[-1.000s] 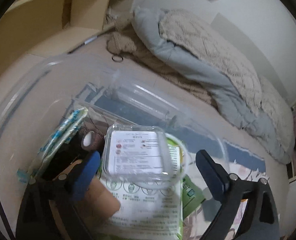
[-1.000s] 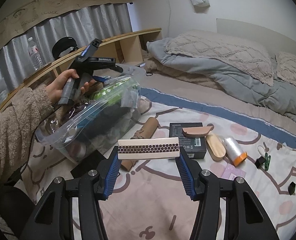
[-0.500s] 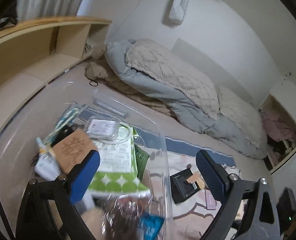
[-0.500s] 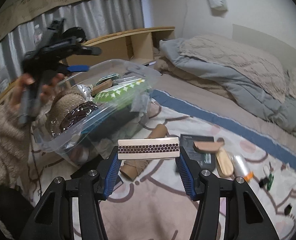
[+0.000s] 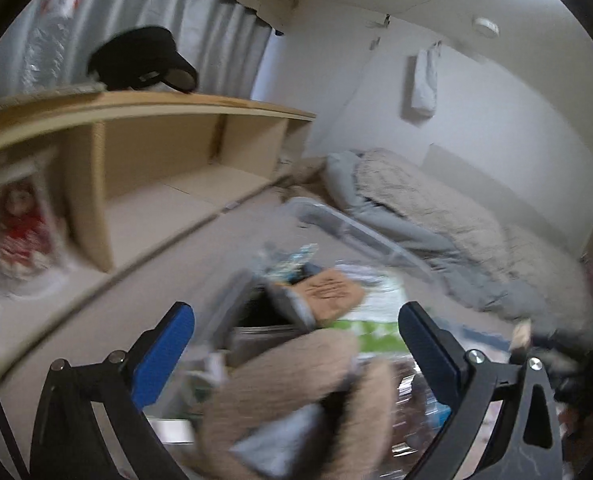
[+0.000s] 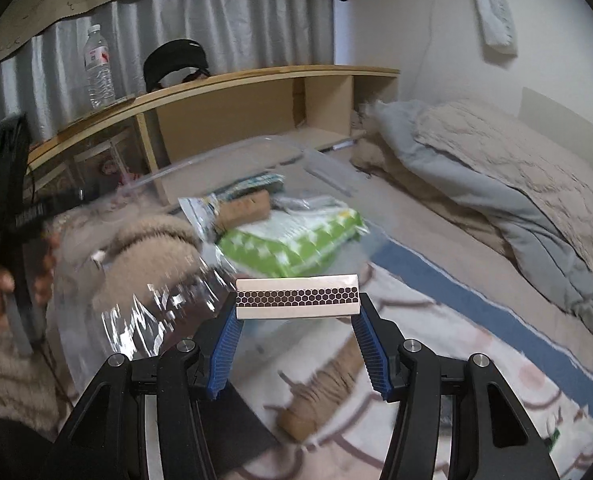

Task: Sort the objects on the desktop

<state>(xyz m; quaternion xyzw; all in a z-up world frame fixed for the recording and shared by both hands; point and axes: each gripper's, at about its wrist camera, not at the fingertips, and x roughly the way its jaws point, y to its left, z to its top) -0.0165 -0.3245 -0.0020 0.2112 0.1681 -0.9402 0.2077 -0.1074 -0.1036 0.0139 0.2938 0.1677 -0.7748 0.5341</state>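
Meanwhile, a matchbox (image 6: 296, 297) was held clamped end to end by the right hand-held gripper (image 6: 296, 320), raised above the bed (image 6: 436, 320) just beside the clear storage bin (image 6: 232, 184). The left hand-held gripper (image 5: 296, 344) was seen spread wide and empty above the bin's contents, among them a green-and-white packet (image 6: 292, 240). The matchbox was judged to be mid-transfer; a carry over the rim and a release inside were called for next.

Right gripper (image 6: 296, 312) level, jaws clamped on a load, left gripper (image 5: 296, 334) raised, jaws spread wide
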